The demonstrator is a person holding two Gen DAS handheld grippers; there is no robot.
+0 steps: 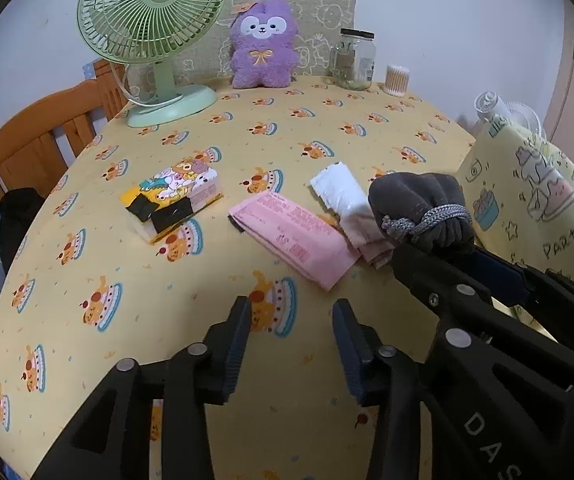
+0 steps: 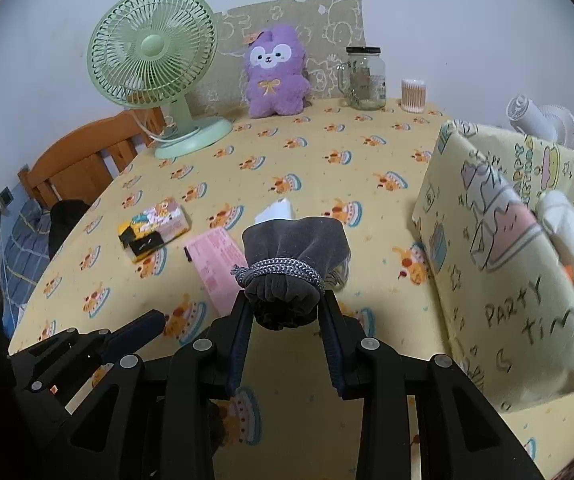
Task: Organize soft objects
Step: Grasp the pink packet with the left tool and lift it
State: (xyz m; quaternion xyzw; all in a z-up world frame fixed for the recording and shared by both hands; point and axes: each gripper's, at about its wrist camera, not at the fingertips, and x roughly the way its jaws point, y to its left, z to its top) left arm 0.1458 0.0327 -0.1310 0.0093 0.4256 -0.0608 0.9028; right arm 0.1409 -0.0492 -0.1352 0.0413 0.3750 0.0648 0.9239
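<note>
Right gripper (image 2: 287, 312) clamped on gathered neck of grey pouch (image 2: 295, 240), cord (image 2: 283, 272) wound round neck, pouch raised above tablecloth (image 2: 327, 168). Left gripper (image 1: 291, 328) partly open, empty, over bare cloth. Pink packet (image 1: 295, 236) and white roll (image 1: 339, 188) flat on cloth just beyond pouch; tissue pack (image 1: 175, 200) further left. Fabric bin (image 2: 507, 260) at right, near pouch. Purple plush (image 1: 263, 48) upright at rear.

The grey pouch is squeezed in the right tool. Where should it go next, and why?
Probably carry the pouch right, toward the yellow bag. The right tool already grips its tied neck, the bag stands close beside it, and something soft and white already sits inside.
</note>
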